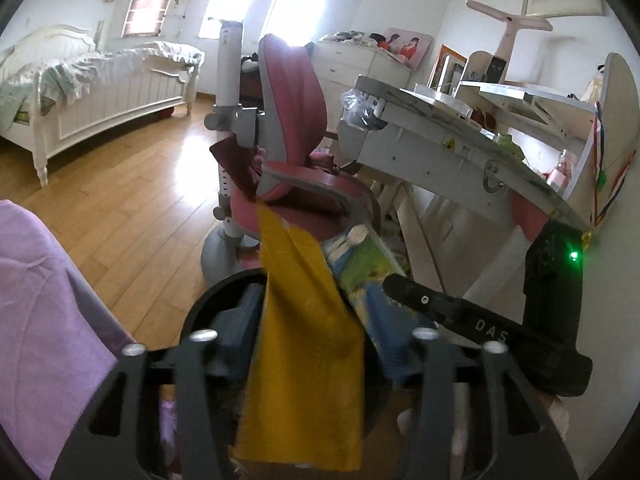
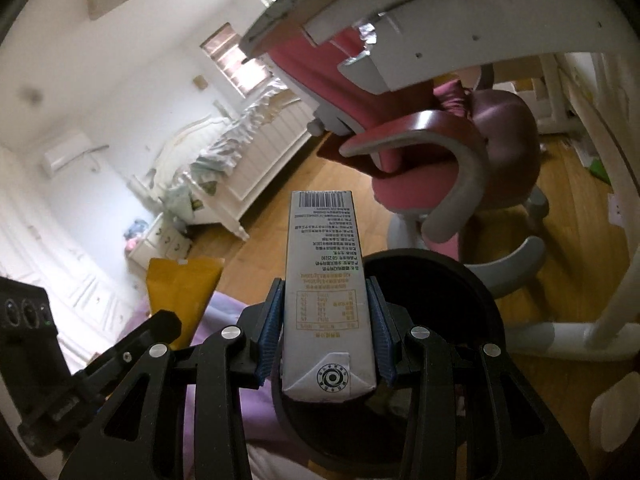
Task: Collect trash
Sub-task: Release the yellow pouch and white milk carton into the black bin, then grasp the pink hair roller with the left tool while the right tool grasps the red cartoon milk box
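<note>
Right wrist view: right gripper (image 2: 326,332) clamps a grey printed drink carton (image 2: 326,280) between its blue pads, over a round black bin (image 2: 472,292). Left gripper (image 1: 316,340) has its jaws parted; a flat yellow paper wrapper (image 1: 304,340) hangs loose between them over the same bin, with a colourful printed pack (image 1: 360,264) just beside it.

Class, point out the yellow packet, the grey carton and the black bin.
yellow packet (image 1: 304,344), left wrist view, middle of its face
grey carton (image 2: 326,280), right wrist view, printed side
black bin (image 2: 476,288), right wrist view, right rim
</note>
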`<state>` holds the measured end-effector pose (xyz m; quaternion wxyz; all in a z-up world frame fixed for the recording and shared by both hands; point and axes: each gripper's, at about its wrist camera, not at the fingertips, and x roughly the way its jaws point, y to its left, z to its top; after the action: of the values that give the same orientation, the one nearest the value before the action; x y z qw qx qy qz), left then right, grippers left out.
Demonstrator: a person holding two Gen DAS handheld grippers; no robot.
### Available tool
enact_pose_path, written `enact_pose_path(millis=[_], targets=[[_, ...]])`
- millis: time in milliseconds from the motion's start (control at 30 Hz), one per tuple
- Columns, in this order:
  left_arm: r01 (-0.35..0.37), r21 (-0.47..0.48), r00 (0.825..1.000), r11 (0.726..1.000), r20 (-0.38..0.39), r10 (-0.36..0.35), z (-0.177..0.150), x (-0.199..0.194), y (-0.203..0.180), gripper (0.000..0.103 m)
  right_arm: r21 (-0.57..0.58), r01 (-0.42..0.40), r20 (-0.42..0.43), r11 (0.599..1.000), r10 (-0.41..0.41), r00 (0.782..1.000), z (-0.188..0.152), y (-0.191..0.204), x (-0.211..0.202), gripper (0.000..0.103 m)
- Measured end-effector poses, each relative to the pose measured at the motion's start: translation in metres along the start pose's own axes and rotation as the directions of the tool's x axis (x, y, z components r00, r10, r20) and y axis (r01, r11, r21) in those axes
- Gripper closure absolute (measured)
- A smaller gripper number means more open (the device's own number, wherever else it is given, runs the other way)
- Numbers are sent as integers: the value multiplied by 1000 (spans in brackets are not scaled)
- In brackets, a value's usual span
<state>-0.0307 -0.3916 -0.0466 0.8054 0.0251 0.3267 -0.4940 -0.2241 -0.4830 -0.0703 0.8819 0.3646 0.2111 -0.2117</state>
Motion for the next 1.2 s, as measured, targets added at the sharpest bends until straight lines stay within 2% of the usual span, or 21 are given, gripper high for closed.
enact_pose_path(millis=[33,67,133,200,367,533,700,833,933,1067,1133,1167,1200], targets=[[0,-2,1000,1000,13,0,1,-1,-1,19,6,4,-4,1000,-4,1000,0,-1,0,60],[6,-2,999,1000,32,-6,2,-4,-1,15,10,5,-4,1000,-5,1000,0,-3,0,57],[15,8,999,1000,49,-16,3,-8,-2,14,17,11,2,1000,-11,1000,1,-2,-3,35],[9,15,999,1000,48,-10,4,-11,-3,11,27,24,29,999,-25,999,2,-2,-8,22],[3,5,998,1000,70,-4,4,-31,5,11,27,28,38,999,-29,999,2,8,-9,22],[-28,-41,994,999,108,32,0,-67,29,7,-19,-1,7,1000,1,1000,-2,39,0,22],[-110,-131,981,985,145,129,-15,-120,77,7,-91,-70,-51,993,65,997,-12,88,18,22],[-197,-206,956,959,176,235,-32,-170,121,7,-170,-154,-118,973,135,984,-25,140,36,22],[-267,-245,931,932,183,315,-48,-211,157,7,-249,-240,-185,938,198,963,-40,191,50,22],[-394,-245,885,886,161,438,-71,-263,213,7,-353,-375,-297,857,277,914,-65,266,71,22],[-457,-226,863,860,121,490,-79,-279,237,7,-428,-454,-367,782,308,878,-82,310,82,22],[-492,-204,853,847,85,516,-83,-287,255,7,-456,-477,-388,751,315,866,-88,326,86,22],[-512,-187,846,839,60,530,-85,-291,266,7,-502,-520,-428,690,324,844,-97,352,93,22]])
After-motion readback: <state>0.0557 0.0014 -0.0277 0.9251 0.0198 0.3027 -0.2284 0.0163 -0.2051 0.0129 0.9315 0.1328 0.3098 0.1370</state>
